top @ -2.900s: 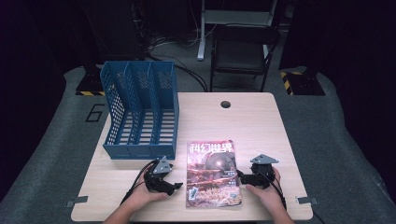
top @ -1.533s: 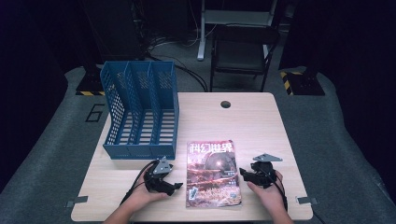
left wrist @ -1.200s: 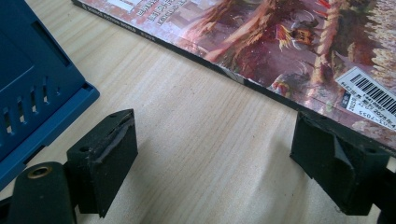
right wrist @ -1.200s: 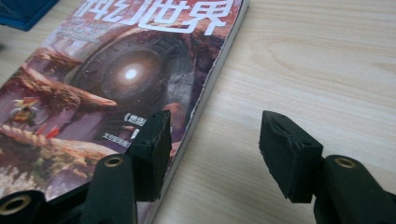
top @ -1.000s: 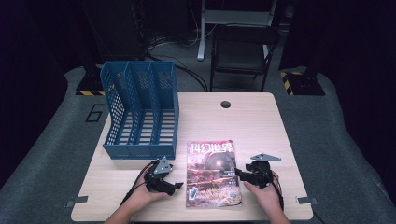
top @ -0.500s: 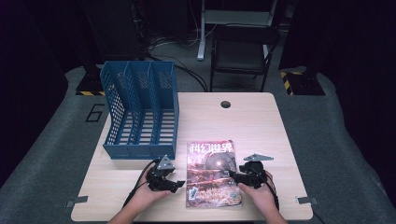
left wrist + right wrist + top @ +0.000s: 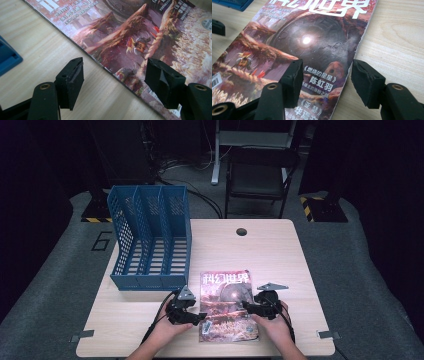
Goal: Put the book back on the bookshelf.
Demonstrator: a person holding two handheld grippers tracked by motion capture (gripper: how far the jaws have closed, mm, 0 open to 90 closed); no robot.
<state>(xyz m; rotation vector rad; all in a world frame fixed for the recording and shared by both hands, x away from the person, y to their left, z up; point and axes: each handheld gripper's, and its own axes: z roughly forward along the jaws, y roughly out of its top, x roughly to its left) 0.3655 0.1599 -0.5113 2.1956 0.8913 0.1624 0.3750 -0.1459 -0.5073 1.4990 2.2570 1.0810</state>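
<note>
left hand-held gripper [image 7: 113,68] | closing, astride magazine [image 7: 140,32] edge | table [image 7: 37,45]

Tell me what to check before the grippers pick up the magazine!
1. Magazine lies flat on the table: ok.
2. Left gripper straddles the magazine's edge, one jaw over the wood, one over the cover; its jaws have just been closing but are not pressing yet: ok.
3. Right gripper straddles the other edge, jaws apart: ok.
4. Pads gripping the magazine: not ok, no pinch yet.
5. Blue file rack stands away from the magazine: ok.
6. Pages will stay shut when lifted: cannot tell.
</note>
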